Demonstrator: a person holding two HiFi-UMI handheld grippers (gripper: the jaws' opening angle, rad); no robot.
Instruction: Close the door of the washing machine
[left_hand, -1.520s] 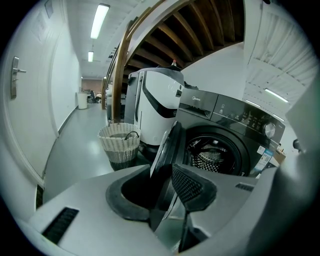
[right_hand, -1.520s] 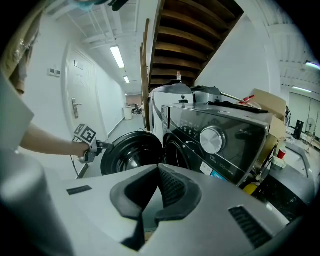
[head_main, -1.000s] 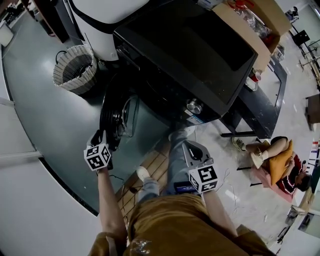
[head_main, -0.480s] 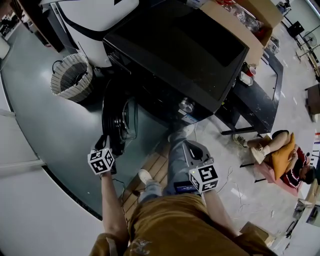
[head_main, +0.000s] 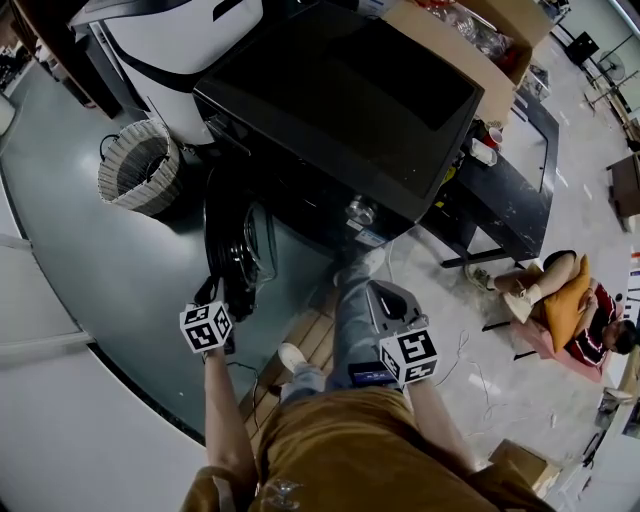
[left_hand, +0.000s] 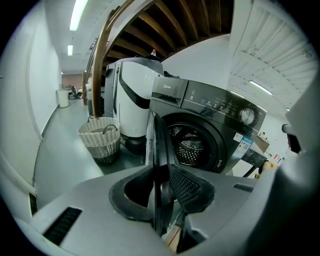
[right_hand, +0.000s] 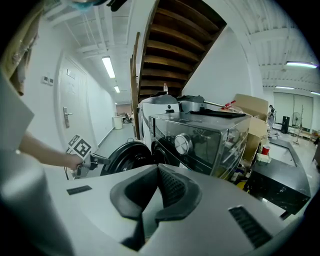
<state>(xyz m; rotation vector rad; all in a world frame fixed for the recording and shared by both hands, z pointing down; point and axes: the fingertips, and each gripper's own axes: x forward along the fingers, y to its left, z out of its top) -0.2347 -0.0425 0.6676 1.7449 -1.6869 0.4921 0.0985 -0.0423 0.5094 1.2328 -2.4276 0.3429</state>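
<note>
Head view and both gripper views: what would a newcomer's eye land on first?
The black washing machine at the centre, its round door swung open toward the left. The left gripper has just been closing its jaws on that door's edge, which stands between the pads. A wicker basket sits on the floor left of the machine.

Glossy black casing on washing machine (head_main: 340, 100); shiny metallic knob (head_main: 357, 211). Its door (head_main: 225, 240): dark plastic rim, clear glass. Rough woven wicker laundry basket (head_main: 140, 168). Matt cardboard box (head_main: 450, 50).
</note>
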